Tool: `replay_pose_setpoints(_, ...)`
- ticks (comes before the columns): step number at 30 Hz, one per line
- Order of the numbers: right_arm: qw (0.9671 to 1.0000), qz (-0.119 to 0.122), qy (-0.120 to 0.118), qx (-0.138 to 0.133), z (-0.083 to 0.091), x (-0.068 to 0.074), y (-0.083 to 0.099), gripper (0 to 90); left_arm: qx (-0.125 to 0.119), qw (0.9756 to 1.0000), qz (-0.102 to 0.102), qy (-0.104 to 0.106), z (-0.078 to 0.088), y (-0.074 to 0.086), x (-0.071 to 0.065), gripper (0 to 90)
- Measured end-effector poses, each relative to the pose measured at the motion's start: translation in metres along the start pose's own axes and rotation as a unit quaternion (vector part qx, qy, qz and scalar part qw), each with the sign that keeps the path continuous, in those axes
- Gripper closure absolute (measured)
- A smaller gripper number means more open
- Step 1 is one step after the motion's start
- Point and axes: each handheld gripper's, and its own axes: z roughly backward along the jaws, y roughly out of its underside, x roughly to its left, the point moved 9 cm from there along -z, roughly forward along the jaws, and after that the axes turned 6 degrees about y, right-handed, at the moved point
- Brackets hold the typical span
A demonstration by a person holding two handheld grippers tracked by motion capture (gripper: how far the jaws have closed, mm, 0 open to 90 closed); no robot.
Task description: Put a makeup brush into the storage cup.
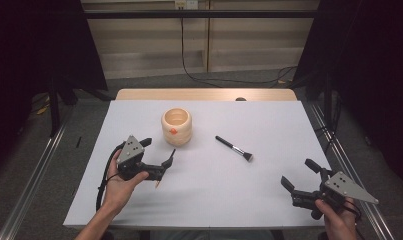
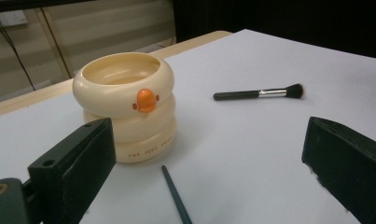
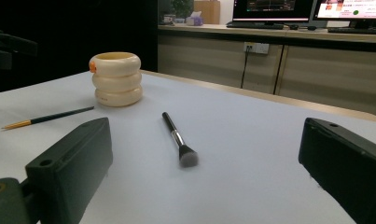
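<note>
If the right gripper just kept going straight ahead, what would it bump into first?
Probably the makeup brush. In the right gripper view it lies on the table between the open jaws of the right gripper, bristles nearest. The cream holder sits farther back, off to the left.

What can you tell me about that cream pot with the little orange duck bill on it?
The cream holder looks like three stacked rounded rings, smooth and glossy like plastic or ceramic. An orange bill with two dark dots sits on the top ring, and small lettering runs round the bottom one. It stands upright and open-topped on the white table; what can be seen of its inside holds nothing. Nothing touches it: a thin dark brush lies just in front, a makeup brush farther off.
</note>
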Motion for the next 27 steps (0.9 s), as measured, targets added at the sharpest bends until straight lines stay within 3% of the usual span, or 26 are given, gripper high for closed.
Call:
replay_pose_setpoints(7,1.0,0.0,-0.001,0.002,0.0,0.0,0.001,2.2,0.04,0.9991,0.007,0.009,-0.008,0.003,0.007,2.4)
replay_pose_setpoints(10,1.0,-0.002,0.0,0.002,0.0,0.0,0.0,2.2,0.05,0.9986,0.014,-0.003,-0.011,0.002,0.011,2.4)
replay_pose_setpoints(11,1.0,0.001,-0.001,0.003,0.0,0.0,0.001,2.2,0.063,0.9979,0.014,-0.002,-0.011,0.004,0.011,2.9)
replay_pose_setpoints(13,1.0,0.002,-0.001,0.004,0.0,0.0,0.001,2.2,0.101,0.9947,0.017,0.008,-0.014,0.008,0.01,3.2)
replay_pose_setpoints(18,1.0,0.001,-0.003,0.006,0.0,0.001,0.002,2.2,0.141,0.9891,0.035,0.026,-0.019,0.012,0.01,5.2)
replay_pose_setpoints(25,0.9999,0.003,-0.008,0.012,0.001,0.002,0.003,2.2,0.219,0.9749,0.031,0.027,-0.028,0.026,0.014,5.4)
replay_pose_setpoints(27,0.9999,0.003,-0.01,0.012,0.001,0.003,0.003,2.2,0.221,0.9744,0.035,0.024,-0.031,0.026,0.014,5.3)
